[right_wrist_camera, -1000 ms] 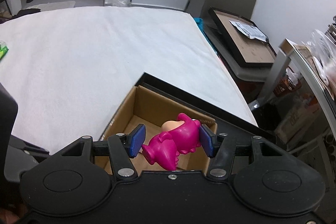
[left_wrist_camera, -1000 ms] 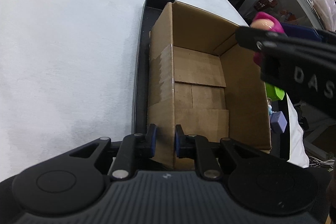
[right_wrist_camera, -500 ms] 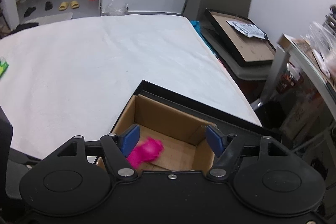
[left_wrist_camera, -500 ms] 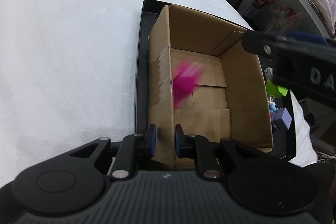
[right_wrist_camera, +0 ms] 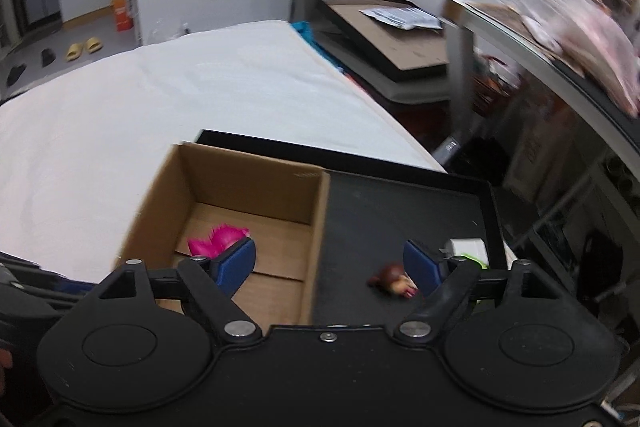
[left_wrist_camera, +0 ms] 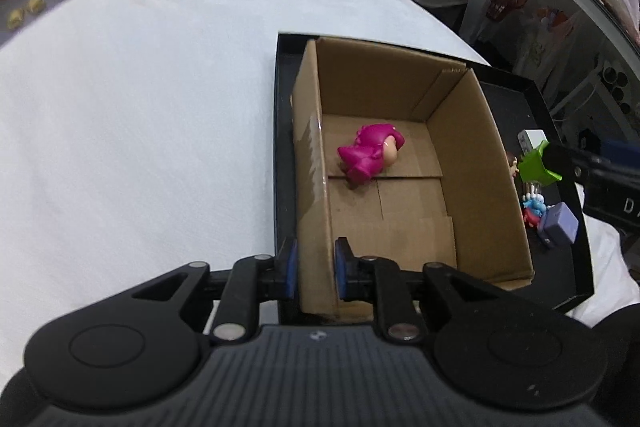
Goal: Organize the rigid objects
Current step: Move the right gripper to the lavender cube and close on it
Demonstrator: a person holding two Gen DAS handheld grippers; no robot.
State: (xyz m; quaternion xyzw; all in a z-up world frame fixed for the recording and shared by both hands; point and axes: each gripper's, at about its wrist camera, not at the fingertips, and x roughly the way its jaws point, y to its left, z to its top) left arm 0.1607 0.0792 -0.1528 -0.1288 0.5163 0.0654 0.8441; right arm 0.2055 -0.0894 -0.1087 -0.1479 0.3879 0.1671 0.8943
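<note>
Pink figurine (left_wrist_camera: 370, 155) is seen lying on its side on the floor of the cardboard box (left_wrist_camera: 472, 163), which sits in a black tray (right_wrist_camera: 400, 203). The box's near wall is clamped by the left claw (left_wrist_camera: 314, 273); the right claw (right_wrist_camera: 331, 267) is spread wide, holding nothing.

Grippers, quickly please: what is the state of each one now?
Left gripper: shut on the brown cardboard box wall.
Right gripper: open, holding nothing.
</note>
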